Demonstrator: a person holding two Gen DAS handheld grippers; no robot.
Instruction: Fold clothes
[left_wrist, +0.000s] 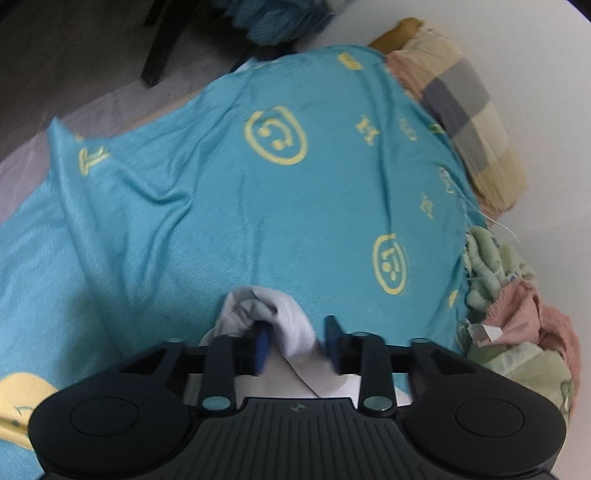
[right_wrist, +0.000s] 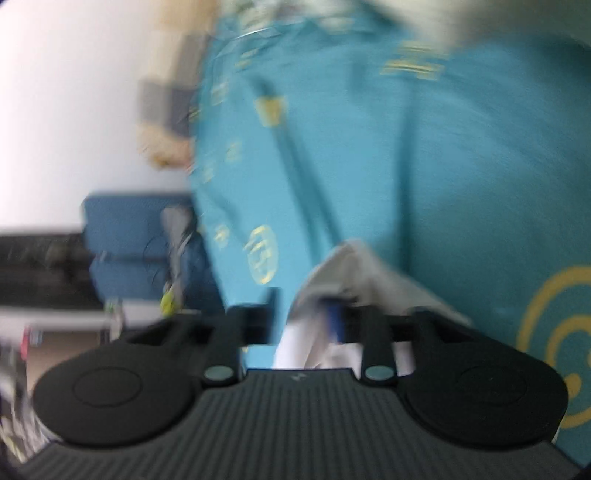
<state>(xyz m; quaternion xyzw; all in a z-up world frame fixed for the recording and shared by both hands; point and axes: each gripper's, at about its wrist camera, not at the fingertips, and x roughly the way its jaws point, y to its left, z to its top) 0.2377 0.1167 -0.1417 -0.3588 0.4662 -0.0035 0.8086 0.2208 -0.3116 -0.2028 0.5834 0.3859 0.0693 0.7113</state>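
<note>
A white garment (left_wrist: 280, 317) is bunched between the blue pads of my left gripper (left_wrist: 297, 341), whose jaws stand apart with the cloth draped over the left pad. It hangs over a turquoise sheet with yellow prints (left_wrist: 236, 206). In the blurred right wrist view my right gripper (right_wrist: 306, 317) has the same white garment (right_wrist: 354, 269) bunched between its jaws, draped over the right pad, above the turquoise sheet (right_wrist: 461, 166).
A checked yellow and grey cloth (left_wrist: 469, 110) lies at the sheet's far right edge. A green and pink pile of clothes (left_wrist: 517, 302) lies at the right. A dark chair leg (left_wrist: 162, 44) stands on the floor. Blue furniture (right_wrist: 125, 243) stands left in the right wrist view.
</note>
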